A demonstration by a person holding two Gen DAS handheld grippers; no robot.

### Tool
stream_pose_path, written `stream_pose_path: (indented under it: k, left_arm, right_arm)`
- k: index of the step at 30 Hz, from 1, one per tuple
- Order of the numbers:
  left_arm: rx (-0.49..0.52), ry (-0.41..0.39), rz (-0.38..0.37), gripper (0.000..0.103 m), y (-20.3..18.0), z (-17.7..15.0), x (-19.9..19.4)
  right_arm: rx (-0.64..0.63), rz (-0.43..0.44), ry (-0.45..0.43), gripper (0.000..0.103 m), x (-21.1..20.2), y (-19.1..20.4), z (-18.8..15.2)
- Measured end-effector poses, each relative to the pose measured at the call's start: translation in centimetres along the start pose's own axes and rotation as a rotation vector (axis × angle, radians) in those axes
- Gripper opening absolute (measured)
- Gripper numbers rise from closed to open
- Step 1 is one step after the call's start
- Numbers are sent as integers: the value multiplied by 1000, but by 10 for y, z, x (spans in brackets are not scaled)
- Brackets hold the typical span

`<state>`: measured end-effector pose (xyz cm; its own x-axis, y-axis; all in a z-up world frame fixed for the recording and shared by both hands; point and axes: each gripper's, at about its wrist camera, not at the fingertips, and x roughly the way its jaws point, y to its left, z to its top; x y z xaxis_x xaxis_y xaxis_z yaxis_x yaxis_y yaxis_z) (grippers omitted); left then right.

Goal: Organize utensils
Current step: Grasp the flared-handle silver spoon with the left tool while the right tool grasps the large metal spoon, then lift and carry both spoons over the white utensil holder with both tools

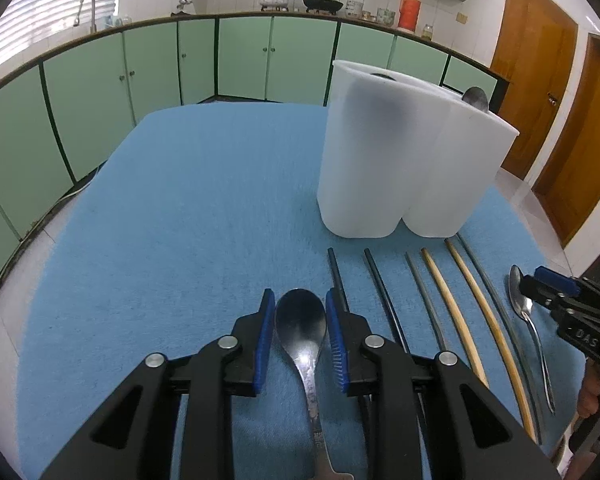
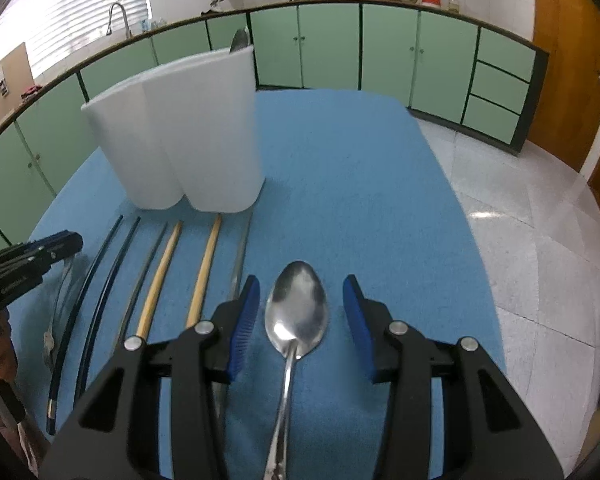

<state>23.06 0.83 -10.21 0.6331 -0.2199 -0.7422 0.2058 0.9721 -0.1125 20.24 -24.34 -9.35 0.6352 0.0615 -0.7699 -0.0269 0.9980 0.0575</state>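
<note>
Blue mat (image 1: 188,208) on table, green cabinets (image 1: 236,60) behind — tiled floor (image 2: 520,208).

Between the left claw's ribbed blue pads, a glossy oval steel spoon (image 1: 301,322) lies on fuzzy matt blue cloth (image 1: 188,208); ahead stands a frosted white plastic holder (image 1: 400,168).

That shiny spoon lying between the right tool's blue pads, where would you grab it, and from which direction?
Across the bowl or the neck just behind it, coming down from above. The spoon lies flat on the blue cloth, bowl pointing away, so only its two thin edges offer themselves to the pads. The right hand-held gripper already straddles the bowl, pads clear of both edges.
</note>
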Motion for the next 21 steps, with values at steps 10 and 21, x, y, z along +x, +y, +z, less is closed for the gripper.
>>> stream_pose_path:
  k: [10, 21]
  left_arm:
    - [4, -10, 6, 26, 0, -4, -1]
    - [-3, -24, 3, 26, 0, -8, -4]
  right_arm:
    - [12, -3, 46, 42, 17, 0, 3]
    - [3, -38, 56, 38, 20, 6, 6]
